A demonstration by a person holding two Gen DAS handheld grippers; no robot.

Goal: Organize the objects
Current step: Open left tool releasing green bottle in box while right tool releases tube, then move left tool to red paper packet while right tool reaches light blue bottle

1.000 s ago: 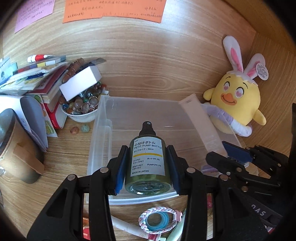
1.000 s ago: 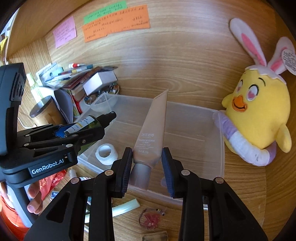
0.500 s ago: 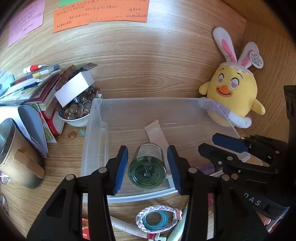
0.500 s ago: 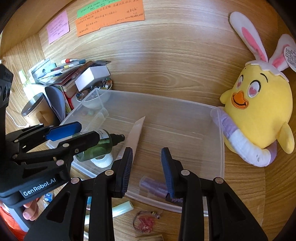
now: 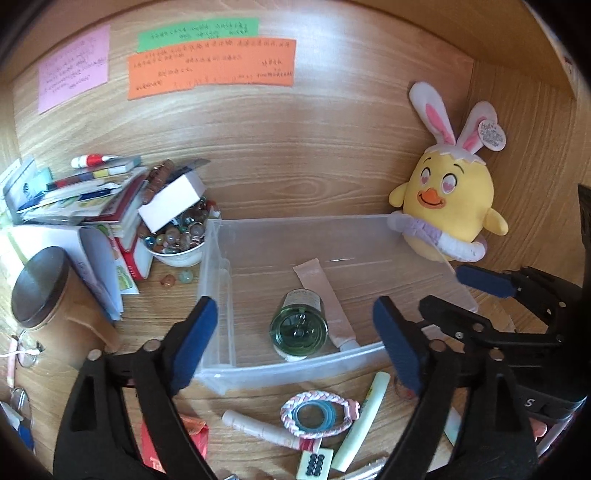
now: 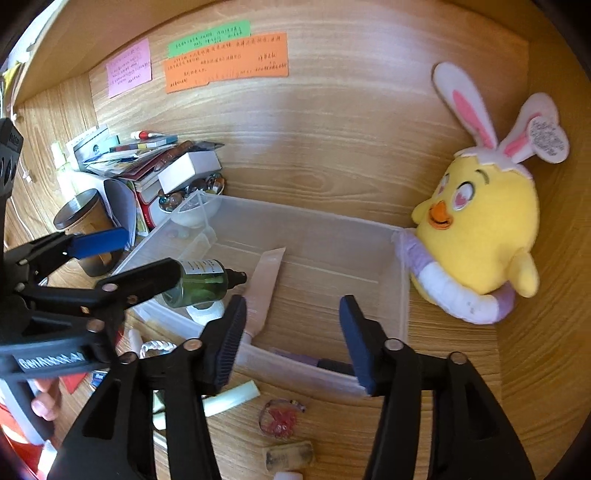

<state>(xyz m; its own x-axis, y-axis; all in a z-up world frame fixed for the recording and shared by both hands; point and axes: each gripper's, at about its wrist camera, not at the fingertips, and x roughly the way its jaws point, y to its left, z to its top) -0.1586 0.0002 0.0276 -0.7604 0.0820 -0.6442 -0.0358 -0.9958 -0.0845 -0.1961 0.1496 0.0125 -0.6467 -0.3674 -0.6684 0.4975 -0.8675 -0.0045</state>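
The left gripper point(image 5: 293, 343) has its jaws spread wide and holds nothing; its blue pads point(image 5: 194, 330) stand apart on either side of the green pump bottle point(image 5: 299, 328), not touching it. The right gripper point(image 6: 291, 339) is likewise wide open and empty, poised over the near wall of the clear plastic bin point(image 5: 295, 365). The bottle lies on its side on the bin's floor, near the front wall, its base toward the left wrist camera and its black pump head point(image 6: 236, 277) pointing toward the bin's middle. A pale pink tube point(image 5: 325, 299) lies just beside the bottle inside the bin, on the side nearer the yellow chick plush point(image 5: 448, 206), which leans against the bin's far corner. On the opposite side of the bin sit a white bowl of glass marbles point(image 5: 177, 236) with a small white box point(image 5: 171, 201) on it, a stack of books point(image 5: 74, 192) and a brown lidded cup point(image 5: 48, 295). In front of the bin, on the wooden desk point(image 5: 159, 310), lie a braided pink-white hair tie point(image 5: 319, 413) and a cream stick point(image 5: 364, 421). Behind the bin, orange point(image 5: 210, 68), green point(image 5: 197, 33) and pink point(image 5: 74, 68) notes are stuck to the wood back panel.
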